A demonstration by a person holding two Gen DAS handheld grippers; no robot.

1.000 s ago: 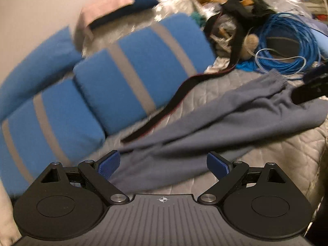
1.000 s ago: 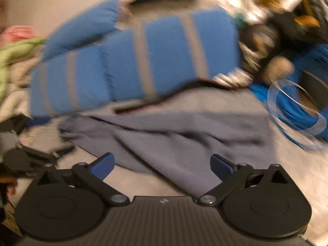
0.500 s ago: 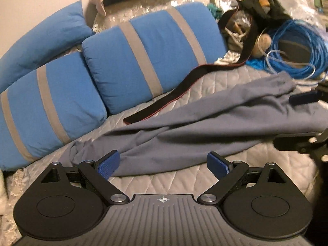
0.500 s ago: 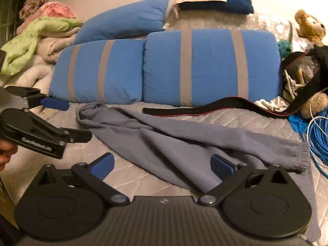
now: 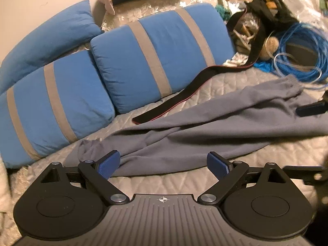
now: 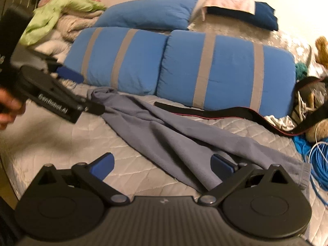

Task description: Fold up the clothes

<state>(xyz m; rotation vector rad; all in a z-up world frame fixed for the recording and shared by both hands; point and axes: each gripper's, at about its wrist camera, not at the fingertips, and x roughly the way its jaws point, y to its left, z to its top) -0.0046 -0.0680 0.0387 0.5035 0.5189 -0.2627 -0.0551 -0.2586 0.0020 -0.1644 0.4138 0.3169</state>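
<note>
grey sweatpants (image 6: pixel 180 141) sprawl soft and limp, mid-frame on bed (image 6: pixel 61 135); best pinched at cuffed hem, lower right. left gripper (image 5: pixel 164 165) and right gripper (image 6: pixel 162 165) both spread, empty.

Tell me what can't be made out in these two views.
- Right wrist view: the sweatpants near leg end lies behind the right claw.
- Right wrist view: the left claw is motion-blurred; contact with the cloth is unclear.
- Left wrist view: the blue cable coil is cut by the right edge.

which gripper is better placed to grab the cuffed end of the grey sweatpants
Right. The right gripper sits open at the grey sweatpants' cuffed end; the left gripper is open at the opposite end.
</note>
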